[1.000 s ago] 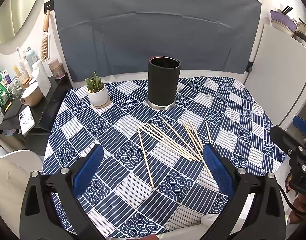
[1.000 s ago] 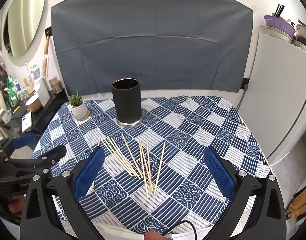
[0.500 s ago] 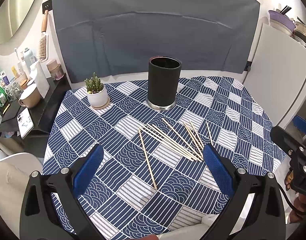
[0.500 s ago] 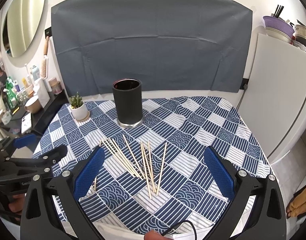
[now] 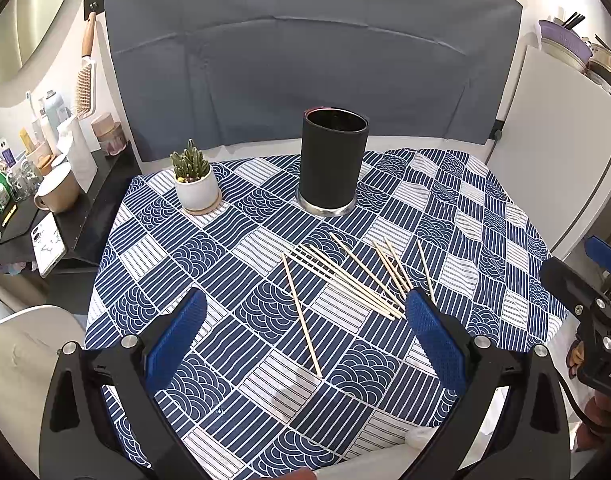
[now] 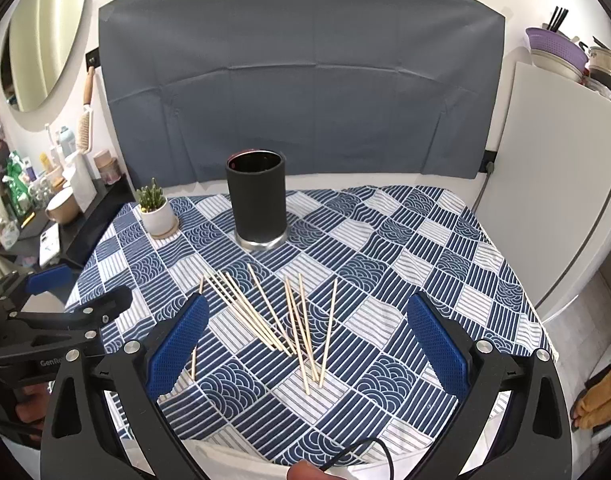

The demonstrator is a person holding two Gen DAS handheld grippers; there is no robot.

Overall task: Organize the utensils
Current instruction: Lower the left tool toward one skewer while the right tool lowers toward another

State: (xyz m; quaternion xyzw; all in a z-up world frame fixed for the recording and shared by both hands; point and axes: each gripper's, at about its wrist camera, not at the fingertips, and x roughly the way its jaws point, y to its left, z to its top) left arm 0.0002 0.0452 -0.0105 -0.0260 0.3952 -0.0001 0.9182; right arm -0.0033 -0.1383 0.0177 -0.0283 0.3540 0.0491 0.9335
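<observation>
Several pale wooden chopsticks (image 5: 345, 278) lie loosely fanned on the blue-and-white patterned tablecloth (image 5: 209, 248); one (image 5: 301, 316) lies apart, nearer me. Behind them stands a tall black cylindrical holder (image 5: 332, 160) with a metal base, upright. In the right wrist view the same chopsticks (image 6: 273, 316) spread in front of the holder (image 6: 257, 204). My left gripper (image 5: 305, 312) hovers above the near table edge, open and holding nothing. My right gripper (image 6: 305, 320) is likewise open and holding nothing, over the sticks' near ends.
A small cactus in a white pot (image 5: 195, 184) stands left of the holder. A dark side shelf (image 5: 45, 208) with a mug, bottles and a phone is at far left. A white cabinet (image 5: 565, 152) borders the right. A grey cloth hangs behind.
Both views have shifted slightly: the table and sticks sit a little lower in the frames, so both grippers have risen or tilted a bit. Nothing on the table has moved.
</observation>
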